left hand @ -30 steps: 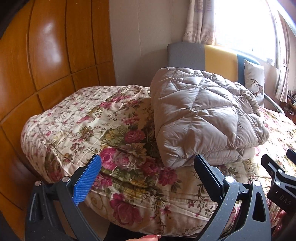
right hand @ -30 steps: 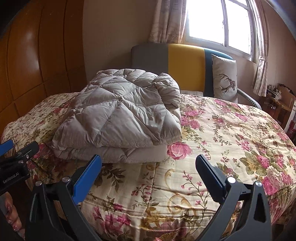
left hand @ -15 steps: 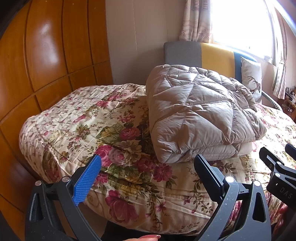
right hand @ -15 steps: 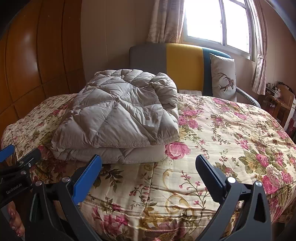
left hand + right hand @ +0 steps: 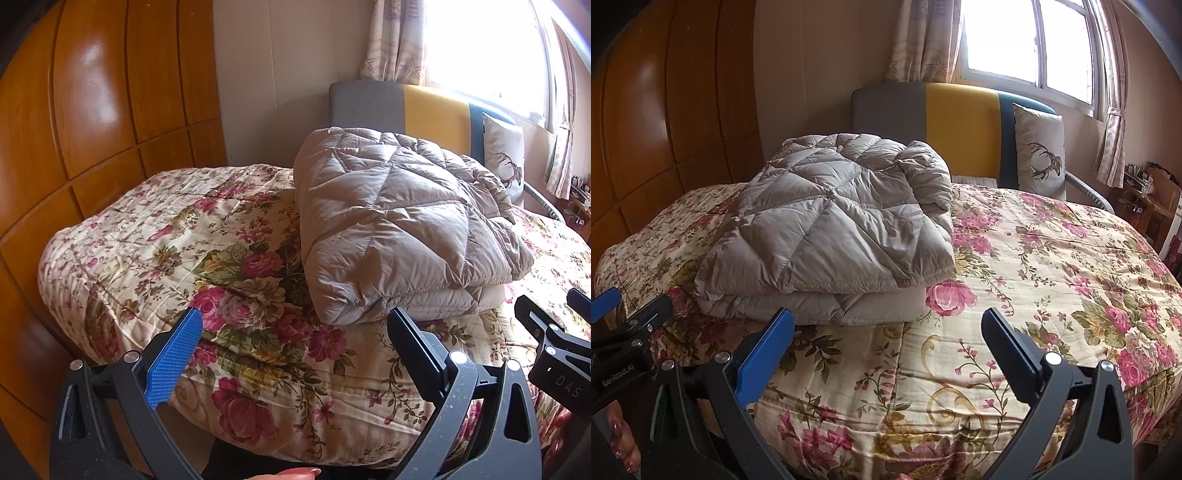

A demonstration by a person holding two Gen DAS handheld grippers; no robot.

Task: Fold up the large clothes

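Both grippers have drawn slightly back from the bed since a second ago. Left gripper point(image 5: 295, 339) and right gripper point(image 5: 886, 339) hang with jaws spread wide and empty, off the near edge of the bed point(image 5: 1052, 266). One folded quilted jacket point(image 5: 831, 229) lies near the near-left corner. One pillow point(image 5: 1039, 151) leans against the headboard point(image 5: 960, 122).

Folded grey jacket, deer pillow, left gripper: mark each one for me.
Folded grey jacket point(image 5: 827, 236): right wrist view, top quilted panel.
Deer pillow point(image 5: 1039, 155): right wrist view, on the antler print.
Left gripper point(image 5: 295, 343): left wrist view, midway between its open fingertips.
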